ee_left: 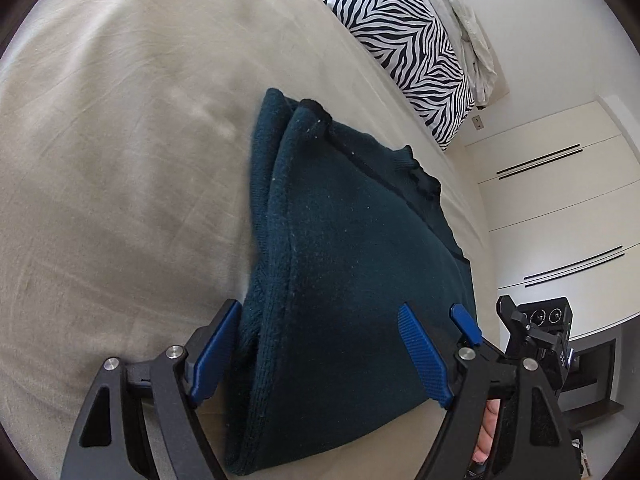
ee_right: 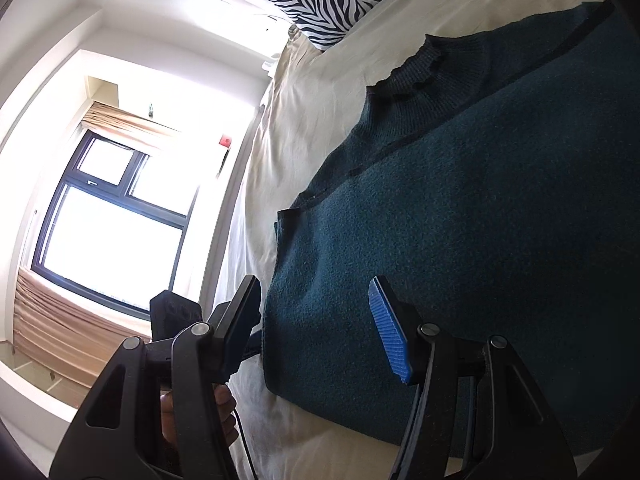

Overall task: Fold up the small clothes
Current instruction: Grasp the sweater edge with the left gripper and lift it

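Observation:
A dark teal knitted sweater (ee_left: 344, 264) lies folded on the beige bed sheet (ee_left: 120, 160). It also shows in the right wrist view (ee_right: 460, 220), with its ribbed collar (ee_right: 424, 68) at the far end. My left gripper (ee_left: 320, 320) is open, its blue fingers (ee_left: 424, 352) astride the sweater's near left edge. My right gripper (ee_right: 316, 296) is open over the sweater's near right edge, one blue finger (ee_right: 390, 332) above the fabric. The right gripper's tip (ee_left: 466, 322) shows in the left wrist view.
A zebra-striped pillow (ee_left: 408, 44) and a crumpled pale cloth (ee_left: 464, 20) lie at the head of the bed. White wardrobe doors (ee_left: 560, 208) stand beside the bed. A bright window (ee_right: 108, 224) with beige curtains is on the other side.

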